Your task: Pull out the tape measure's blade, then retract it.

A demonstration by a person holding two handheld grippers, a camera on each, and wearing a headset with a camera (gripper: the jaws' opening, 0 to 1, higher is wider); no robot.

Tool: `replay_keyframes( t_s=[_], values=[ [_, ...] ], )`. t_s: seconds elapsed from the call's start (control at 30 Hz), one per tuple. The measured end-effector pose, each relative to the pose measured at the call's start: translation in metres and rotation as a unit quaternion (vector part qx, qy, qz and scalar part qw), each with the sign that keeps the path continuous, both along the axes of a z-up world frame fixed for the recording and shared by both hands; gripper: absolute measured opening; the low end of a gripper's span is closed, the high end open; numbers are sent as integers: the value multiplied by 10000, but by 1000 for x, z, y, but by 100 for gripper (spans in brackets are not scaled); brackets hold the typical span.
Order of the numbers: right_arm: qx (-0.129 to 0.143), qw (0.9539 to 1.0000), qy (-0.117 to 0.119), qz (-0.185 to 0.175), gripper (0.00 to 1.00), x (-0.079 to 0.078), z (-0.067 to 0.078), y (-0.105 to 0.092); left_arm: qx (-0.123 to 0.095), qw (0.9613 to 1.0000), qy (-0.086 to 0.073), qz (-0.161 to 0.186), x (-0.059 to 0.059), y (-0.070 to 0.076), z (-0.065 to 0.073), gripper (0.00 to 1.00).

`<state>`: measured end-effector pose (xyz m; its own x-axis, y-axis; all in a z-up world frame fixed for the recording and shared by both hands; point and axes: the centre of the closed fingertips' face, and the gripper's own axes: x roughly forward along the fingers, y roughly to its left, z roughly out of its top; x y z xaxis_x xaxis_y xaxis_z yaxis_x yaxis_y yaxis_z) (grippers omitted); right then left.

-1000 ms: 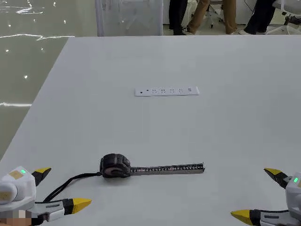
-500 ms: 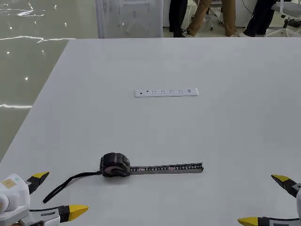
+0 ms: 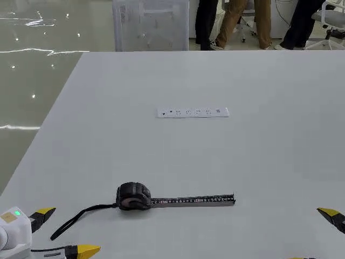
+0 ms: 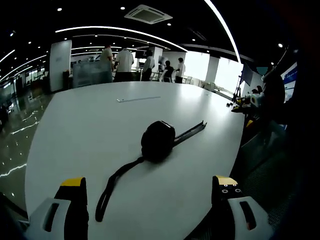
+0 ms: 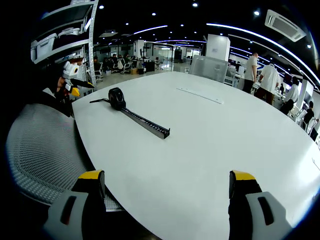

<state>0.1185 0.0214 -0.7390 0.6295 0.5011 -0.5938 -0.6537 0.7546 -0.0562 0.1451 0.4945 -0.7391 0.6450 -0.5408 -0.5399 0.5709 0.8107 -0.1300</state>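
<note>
1. Near the front edge of the white table (image 3: 259, 162) lies the black round-cased tape measure (image 3: 133, 196), its steel blade (image 3: 192, 200) drawn out; the printing is too small to read.
2. Left of the case, the left gripper (image 4: 150, 181) hovers, yellow-tipped jaws wide, empty.
3. Right of the blade's tip, the right gripper (image 5: 167, 176) gapes likewise.
4. Beyond the case lies a white power strip (image 3: 192, 112).

A black tape measure (image 3: 133, 196) rests near the front of the white desk (image 3: 215, 151). Its blade (image 3: 193, 200) lies flat, pulled out toward 3 o'clock (printed markings visible), and its black strap (image 3: 81, 216) trails toward 8 o'clock.
</note>
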Motion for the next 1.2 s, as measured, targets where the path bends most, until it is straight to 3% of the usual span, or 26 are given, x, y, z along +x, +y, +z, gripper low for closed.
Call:
replay_keyframes(
  t_s=[0.17, 0.4, 0.8, 1.2],
  values=[
    [69, 10000, 20, -8, 100, -1, 0, 0, 47, 10000, -39, 58, -1, 4, 5, 100],
    [58, 9999, 100, 24, 100, -2, -4, 2, 27, 9996, -243, 152, -1, 10, 11, 100],
    [45, 10000, 36, -8, 100, -1, 1, -4, 25, 9998, -144, 151, -6, 7, 9, 100],
    [-58, 9999, 102, 94, 100, -4, 7, -8, 18, 9999, -85, 98, 2, -5, 7, 100]
  ],
)
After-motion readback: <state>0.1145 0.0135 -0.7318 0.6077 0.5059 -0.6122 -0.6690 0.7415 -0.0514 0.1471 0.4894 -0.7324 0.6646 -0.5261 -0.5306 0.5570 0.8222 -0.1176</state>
